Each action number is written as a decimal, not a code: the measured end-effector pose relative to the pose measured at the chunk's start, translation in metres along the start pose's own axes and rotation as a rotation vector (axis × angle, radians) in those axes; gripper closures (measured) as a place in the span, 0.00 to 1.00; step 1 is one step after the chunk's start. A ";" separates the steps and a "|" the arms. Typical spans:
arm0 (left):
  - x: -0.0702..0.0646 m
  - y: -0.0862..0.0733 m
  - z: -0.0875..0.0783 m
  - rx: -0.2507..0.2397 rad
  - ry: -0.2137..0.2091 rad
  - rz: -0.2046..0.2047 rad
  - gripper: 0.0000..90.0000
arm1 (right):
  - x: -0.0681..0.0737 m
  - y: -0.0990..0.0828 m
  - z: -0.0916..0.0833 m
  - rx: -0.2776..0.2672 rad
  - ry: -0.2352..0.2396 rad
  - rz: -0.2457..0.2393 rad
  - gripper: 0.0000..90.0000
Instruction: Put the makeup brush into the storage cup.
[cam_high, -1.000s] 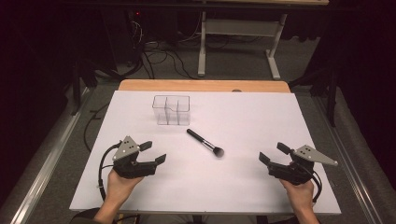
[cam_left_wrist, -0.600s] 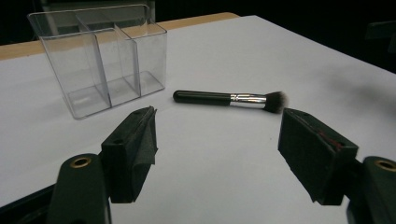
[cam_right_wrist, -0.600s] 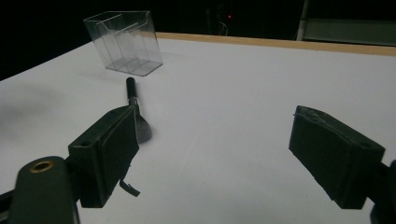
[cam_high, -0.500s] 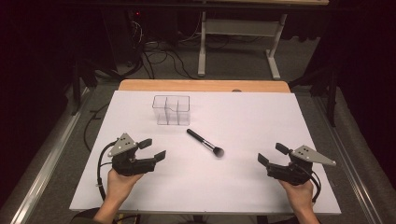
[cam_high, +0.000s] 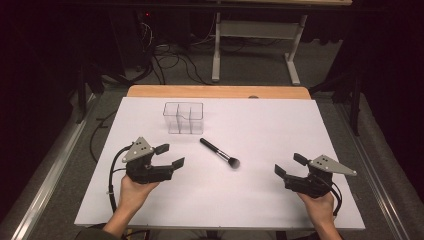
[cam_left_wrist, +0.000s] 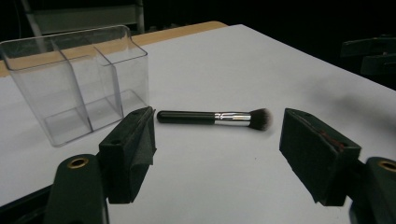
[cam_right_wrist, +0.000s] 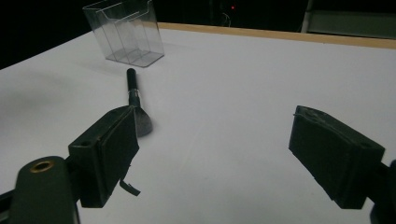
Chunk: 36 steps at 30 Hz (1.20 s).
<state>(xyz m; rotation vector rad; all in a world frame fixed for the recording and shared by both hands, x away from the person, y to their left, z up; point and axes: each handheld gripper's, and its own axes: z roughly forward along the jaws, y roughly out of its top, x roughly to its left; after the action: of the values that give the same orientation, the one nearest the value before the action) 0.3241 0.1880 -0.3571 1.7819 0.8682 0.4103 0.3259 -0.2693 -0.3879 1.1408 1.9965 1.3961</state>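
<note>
vs a sec ago, the left gripper is sitting a bit higher in the high view, edging up and rightward toward the makeup brush; the right gripper is barely shifting, still at lower right. brush and clear organizer are staying put.

left hand is coming in from bottom left, gripper pointing right twd frame centre, jaws gaping wide w/ nothing between. in the left gripper view the brush is lying flat across mid-frame, bristles at right, handle end near the organizer at upper left.

right hand is coming in from bottom right, gripper pointing left, jaws also wide apart & empty. in the right gripper view the brush is lying at centre-left, bristles partly behind the left jaw, organizer at the top left.

brush is lying on the white table just below-right of the organizer, not touching it.
</note>
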 end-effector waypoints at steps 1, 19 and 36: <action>-0.001 0.002 0.002 0.002 -0.003 0.003 0.30 | 0.001 0.000 0.000 0.000 0.000 0.002 0.19; -0.011 0.021 0.033 0.004 -0.050 0.040 0.30 | -0.001 -0.001 -0.001 0.005 -0.017 0.014 0.19; -0.015 0.034 0.059 -0.012 -0.073 0.042 0.31 | 0.000 -0.001 0.000 0.018 -0.010 0.007 0.19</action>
<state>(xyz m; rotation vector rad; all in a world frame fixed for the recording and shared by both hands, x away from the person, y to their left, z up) 0.3640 0.1324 -0.3461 1.7951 0.7764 0.3743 0.3258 -0.2697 -0.3894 1.1609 2.0036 1.3756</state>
